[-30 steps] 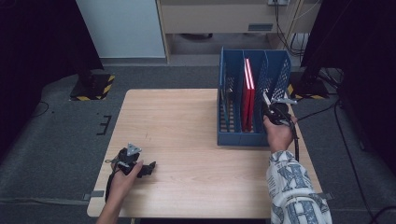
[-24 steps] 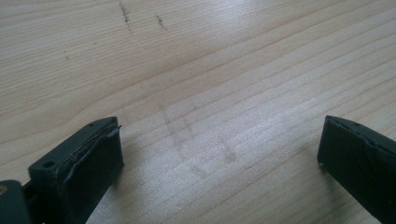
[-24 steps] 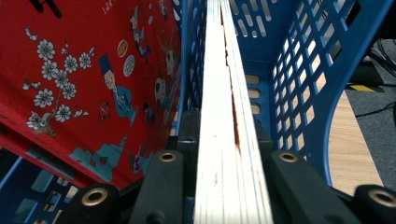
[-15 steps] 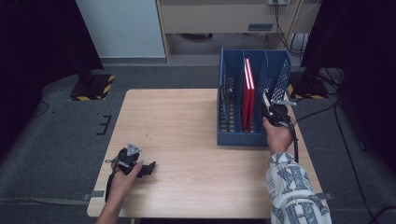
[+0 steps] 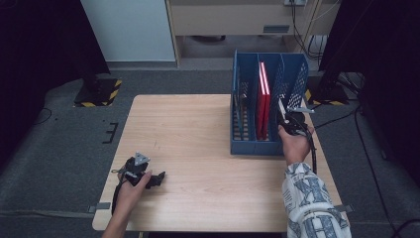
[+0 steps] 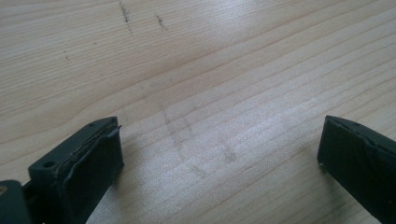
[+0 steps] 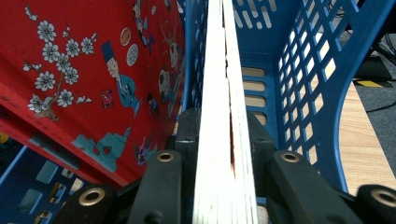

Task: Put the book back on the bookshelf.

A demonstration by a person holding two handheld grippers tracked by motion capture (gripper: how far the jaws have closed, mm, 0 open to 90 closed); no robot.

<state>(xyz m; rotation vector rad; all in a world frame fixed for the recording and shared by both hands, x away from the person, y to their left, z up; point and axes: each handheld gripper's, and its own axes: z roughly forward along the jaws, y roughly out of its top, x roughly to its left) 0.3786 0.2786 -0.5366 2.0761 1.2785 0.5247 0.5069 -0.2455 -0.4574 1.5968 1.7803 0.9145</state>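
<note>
Two grippers here: a white-edged book (image 7: 224, 116) is clamped by the right gripper (image 7: 223, 140) inside the blue file rack (image 5: 297, 79), while the left gripper (image 6: 219, 154) is held wide open over the table (image 6: 210, 70).

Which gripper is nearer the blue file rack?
Right. The right gripper is at the blue file rack, clamping a white-edged book in it; the left gripper rests across the table, far away.
</note>
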